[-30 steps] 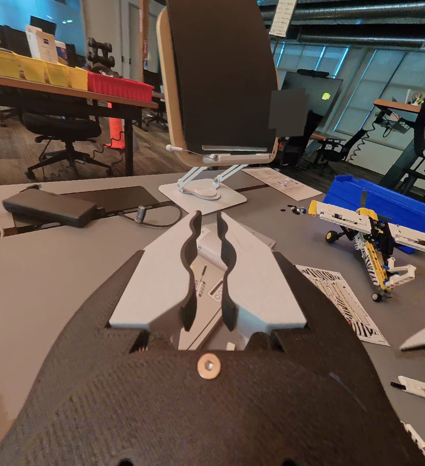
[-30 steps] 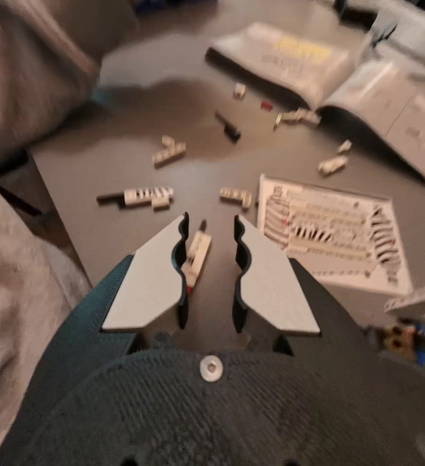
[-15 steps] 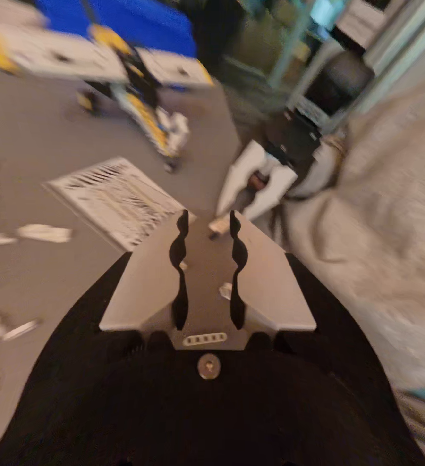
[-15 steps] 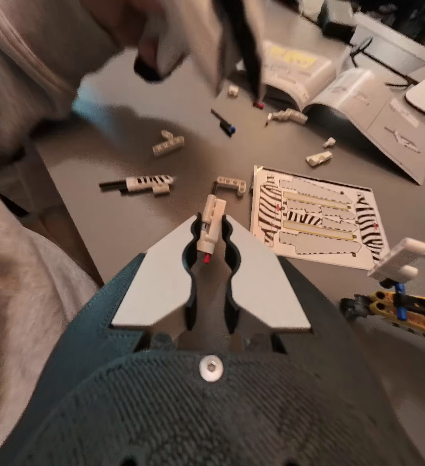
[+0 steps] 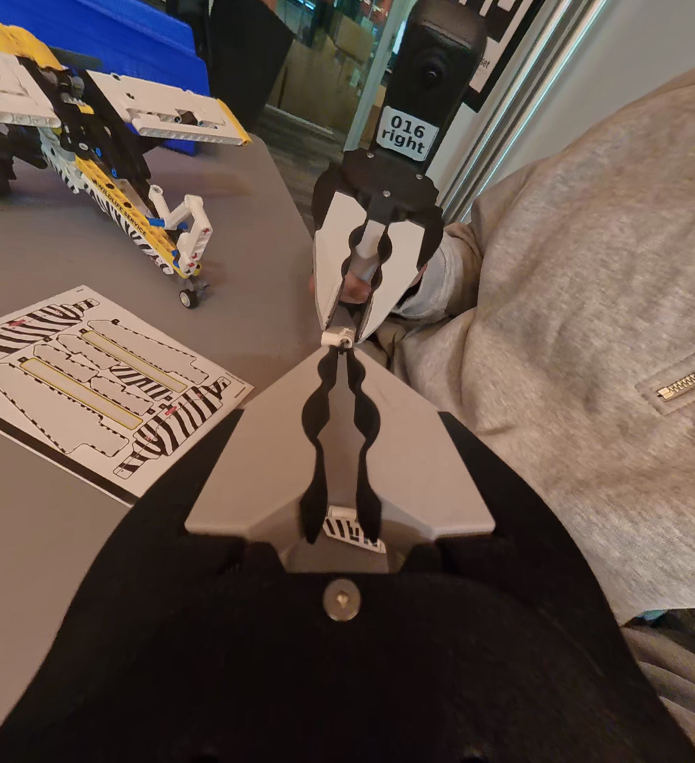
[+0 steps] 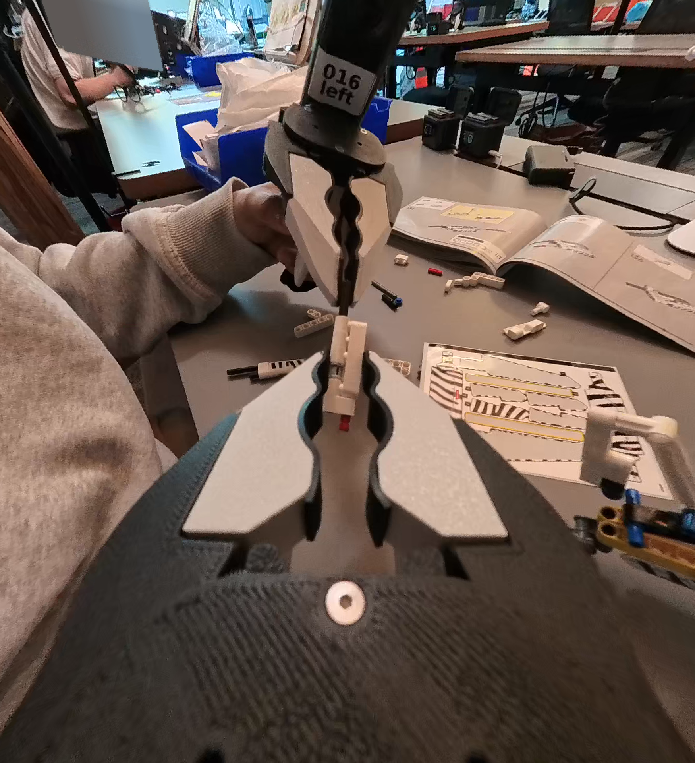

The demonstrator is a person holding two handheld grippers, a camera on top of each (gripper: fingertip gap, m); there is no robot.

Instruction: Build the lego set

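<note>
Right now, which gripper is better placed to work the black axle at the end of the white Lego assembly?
Left, probably. The left gripper is closed on the black axle, in line with the white Lego assembly; the right gripper is clamped on that assembly, so it can only brace.

The lego plane [image 5: 90, 157] runs off the left edge in the left wrist view, only its tail [image 6: 659, 516] shows in the right wrist view, blurred at the edge.
</note>
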